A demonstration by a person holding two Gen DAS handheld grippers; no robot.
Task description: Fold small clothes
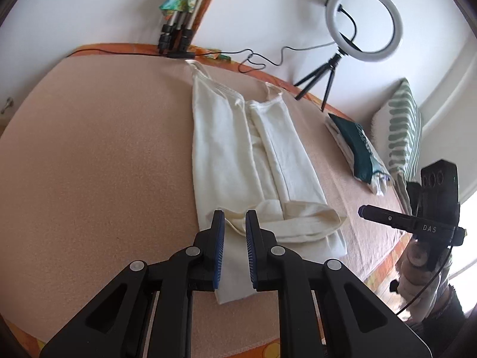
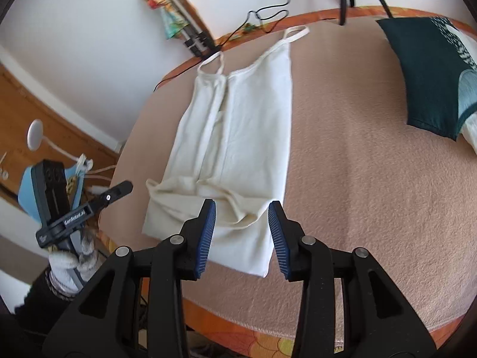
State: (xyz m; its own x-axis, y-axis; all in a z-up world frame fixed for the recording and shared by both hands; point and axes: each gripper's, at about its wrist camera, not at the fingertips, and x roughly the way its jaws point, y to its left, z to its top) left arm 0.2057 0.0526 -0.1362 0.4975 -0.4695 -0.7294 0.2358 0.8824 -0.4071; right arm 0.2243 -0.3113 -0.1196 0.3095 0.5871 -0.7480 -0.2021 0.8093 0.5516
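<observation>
A cream strappy top point(image 1: 238, 155) lies flat on the pink bed cover point(image 1: 98, 164), sides folded in lengthwise, straps toward the wall, its hem end bunched and partly turned up. My left gripper point(image 1: 235, 219) hovers over the near hem, jaws a narrow gap apart, holding nothing. In the right wrist view the same top point(image 2: 238, 131) lies ahead of my right gripper point(image 2: 242, 210), which is open wide and empty above the hem. The right gripper point(image 1: 387, 217) shows at the right edge of the left wrist view, and the left gripper point(image 2: 119, 192) shows at the left of the right wrist view.
A stack of folded clothes with a dark green piece point(image 1: 357, 146) on top lies on the right; it also shows in the right wrist view point(image 2: 429, 77). A striped pillow point(image 1: 399, 131), a ring light on a tripod point(image 1: 365, 24) and black cables point(image 1: 256, 59) stand along the far edge.
</observation>
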